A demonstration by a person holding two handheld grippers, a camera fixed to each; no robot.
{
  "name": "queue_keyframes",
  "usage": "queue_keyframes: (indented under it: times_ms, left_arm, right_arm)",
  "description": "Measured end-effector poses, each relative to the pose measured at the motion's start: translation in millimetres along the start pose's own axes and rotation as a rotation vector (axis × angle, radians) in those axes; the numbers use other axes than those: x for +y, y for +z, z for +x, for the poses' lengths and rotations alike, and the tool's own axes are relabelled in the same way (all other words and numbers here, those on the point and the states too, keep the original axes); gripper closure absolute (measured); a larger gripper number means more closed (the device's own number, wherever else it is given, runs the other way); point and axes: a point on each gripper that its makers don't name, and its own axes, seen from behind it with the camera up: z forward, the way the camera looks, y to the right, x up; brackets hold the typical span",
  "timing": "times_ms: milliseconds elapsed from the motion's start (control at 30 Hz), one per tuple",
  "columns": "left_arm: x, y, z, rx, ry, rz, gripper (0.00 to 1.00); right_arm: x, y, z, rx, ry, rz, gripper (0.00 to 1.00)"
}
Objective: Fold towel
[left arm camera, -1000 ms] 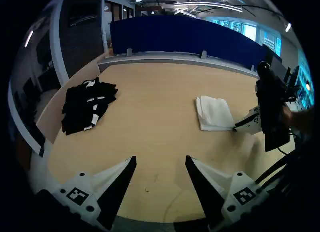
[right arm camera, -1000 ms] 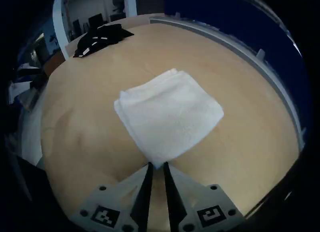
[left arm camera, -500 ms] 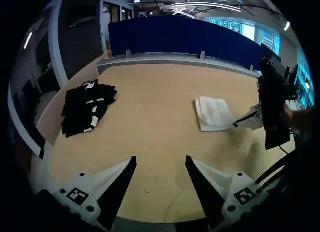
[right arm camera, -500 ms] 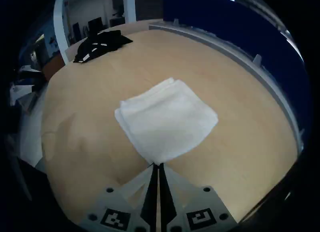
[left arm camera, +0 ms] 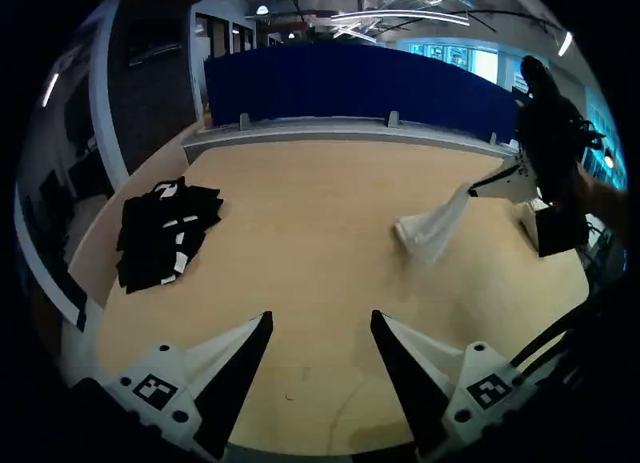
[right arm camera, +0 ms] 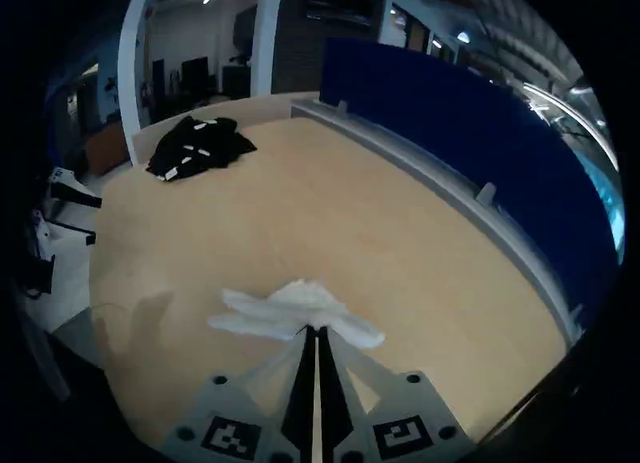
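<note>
White terry towel (left arm camera: pixel 432 227): off flat and hanging in a slack bundle from one pinched corner. Its lower end rests on the light wooden table (left arm camera: pixel 320 191), at about 3 o'clock in the left gripper view.

Right gripper (left arm camera: pixel 483 189): raised above the table at 2 o'clock in that view, with a person's hand (left arm camera: pixel 596 203) behind it. In the right gripper view its fingers are pressed together on the cloth at 6 o'clock, with no gap between them. The towel spreads just ahead of the tips in several overlapping layers.

Left gripper (left arm camera: pixel 321 317): fingers spread wide with nothing between them. It hovers over bare tabletop at 6 o'clock, well apart from the towel.

Pile of black garments with white tags (left arm camera: pixel 164 231): sits at 9 o'clock on the table, untouched and far from the work. A dark blue partition (left arm camera: pixel 360 79) runs along the far edge at 12 o'clock.

Progress, my reading:
- The stacked layers suggest the towel is already doubled over at least once, so some folding looks done.
- Held by a single corner, the bundle sags, and I cannot tell whether the folds are keeping their shape.
- What is left, I judge, is to lay it flat again, square the edges, and probably make a further fold.
- My idle left gripper would need to come across and take a second corner.
</note>
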Motion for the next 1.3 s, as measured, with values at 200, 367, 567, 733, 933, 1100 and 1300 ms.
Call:
queue_keyframes:
  times_ms: [200,367,567,733,933,1100,1300]
  left_arm:
    - [5.9,0.5,11,0.023,0.009,-0.016,0.1]
    - [12.9,1.8,18,0.036,0.022,-0.031,0.09]
    - [20.8,1.9,26,0.053,0.032,-0.049,0.09]
    - [27.2,3.9,29,0.055,0.041,-0.063,0.1]
    - [35.5,7.5,32,0.054,0.059,-0.081,0.1]
    - [41.4,11.1,36,0.054,0.065,-0.093,0.09]
    - [46.9,15.8,39,0.052,0.068,-0.102,0.09]
  right_arm:
    - [16,-23.8,30,0.042,-0.016,-0.034,0.98]
    - [28,-38.3,36,0.051,-0.018,-0.057,0.98]
    - [45,-53.2,31,0.053,-0.005,-0.094,0.98]
    - [62,-69.3,29,0.062,0.014,-0.123,0.98]
    - [90,-92.4,25,0.069,0.035,-0.165,0.98]
    - [118,-114.9,17,0.068,0.053,-0.207,0.98]
    - [157,-145.6,5,0.064,0.072,-0.259,0.98]
